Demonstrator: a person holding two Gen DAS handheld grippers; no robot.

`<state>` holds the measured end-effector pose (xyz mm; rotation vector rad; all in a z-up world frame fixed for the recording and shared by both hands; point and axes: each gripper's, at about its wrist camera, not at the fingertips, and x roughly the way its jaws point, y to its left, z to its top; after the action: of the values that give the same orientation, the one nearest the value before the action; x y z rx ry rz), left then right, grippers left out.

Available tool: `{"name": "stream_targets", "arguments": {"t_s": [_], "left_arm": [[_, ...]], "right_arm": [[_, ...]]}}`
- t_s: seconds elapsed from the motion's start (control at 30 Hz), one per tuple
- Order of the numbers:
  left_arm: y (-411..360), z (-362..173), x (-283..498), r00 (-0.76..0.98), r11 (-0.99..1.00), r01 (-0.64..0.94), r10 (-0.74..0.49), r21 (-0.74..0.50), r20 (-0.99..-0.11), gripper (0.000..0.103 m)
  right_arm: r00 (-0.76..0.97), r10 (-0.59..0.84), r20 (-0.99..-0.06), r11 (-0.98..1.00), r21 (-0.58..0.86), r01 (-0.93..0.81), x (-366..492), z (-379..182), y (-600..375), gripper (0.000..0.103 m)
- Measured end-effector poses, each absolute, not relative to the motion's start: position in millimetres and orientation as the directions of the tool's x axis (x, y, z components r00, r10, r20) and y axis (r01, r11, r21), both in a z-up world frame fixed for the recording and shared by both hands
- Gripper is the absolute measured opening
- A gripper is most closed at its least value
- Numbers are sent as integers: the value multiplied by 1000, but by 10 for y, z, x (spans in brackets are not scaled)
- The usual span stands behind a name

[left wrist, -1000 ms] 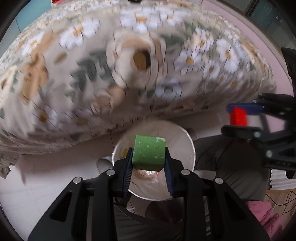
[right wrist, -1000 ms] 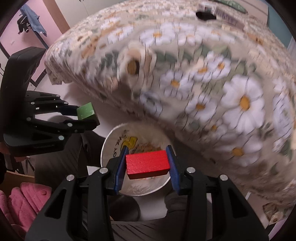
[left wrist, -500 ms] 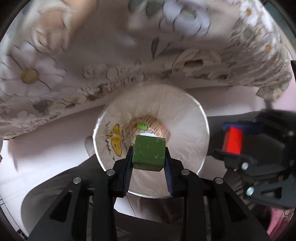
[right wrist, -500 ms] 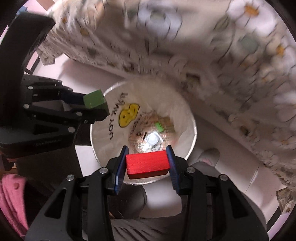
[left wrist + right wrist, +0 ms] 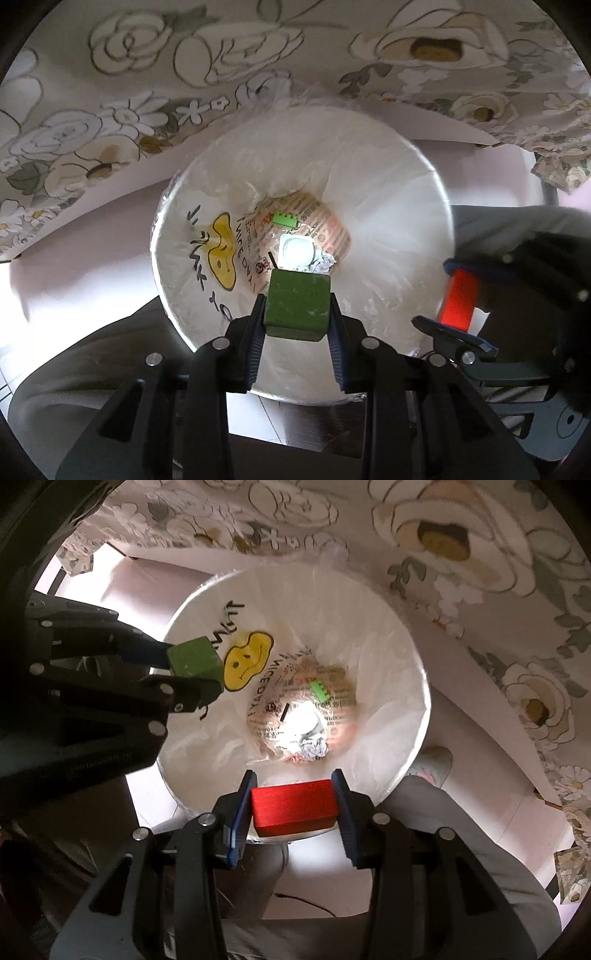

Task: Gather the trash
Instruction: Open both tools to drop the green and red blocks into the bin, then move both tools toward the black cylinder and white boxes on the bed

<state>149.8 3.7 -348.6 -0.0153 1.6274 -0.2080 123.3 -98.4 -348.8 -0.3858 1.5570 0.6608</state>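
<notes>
Bin (image 5: 388,177) with a white liner sits right under both my grippers, next to the flowery bedspread (image 5: 147,74). My left gripper (image 5: 297,314) is clamped on a green block (image 5: 297,304), my right gripper (image 5: 293,805) is clamped on a red block (image 5: 293,806), both over the opening. Down inside there's a crumpled wrapper (image 5: 314,746) and a small green piece (image 5: 320,691).

Below me the pale floor (image 5: 92,236) carries a white bag-lined bin (image 5: 406,206) standing upright, just beside the hanging edge of the flowered bedspread (image 5: 147,74). My trouser legs (image 5: 461,830) come down on the near side of the bin.
</notes>
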Motion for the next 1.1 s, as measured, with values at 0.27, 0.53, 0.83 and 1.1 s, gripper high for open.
{"name": "stream_targets", "arguments": {"t_s": [0.27, 0.53, 0.83, 1.1], "left_arm": [[100, -3745, 1535, -127, 985, 69, -146, -156, -981, 34], [119, -3904, 1582, -160, 986, 35, -153, -161, -975, 39], [158, -3940, 1596, -164, 988, 15, -146, -151, -976, 55], [149, -3765, 1586, -140, 989, 52, -133, -141, -981, 55]], "right_arm": [[-151, 99, -984, 776, 171, -607, 1258, -3677, -931, 43], [-158, 64, -985, 766, 150, -625, 1291, -3825, -811, 43], [-180, 68, -981, 795, 162, -585, 1371, -3899, -855, 54], [-153, 85, -985, 783, 161, -601, 1379, -3694, -907, 54]]}}
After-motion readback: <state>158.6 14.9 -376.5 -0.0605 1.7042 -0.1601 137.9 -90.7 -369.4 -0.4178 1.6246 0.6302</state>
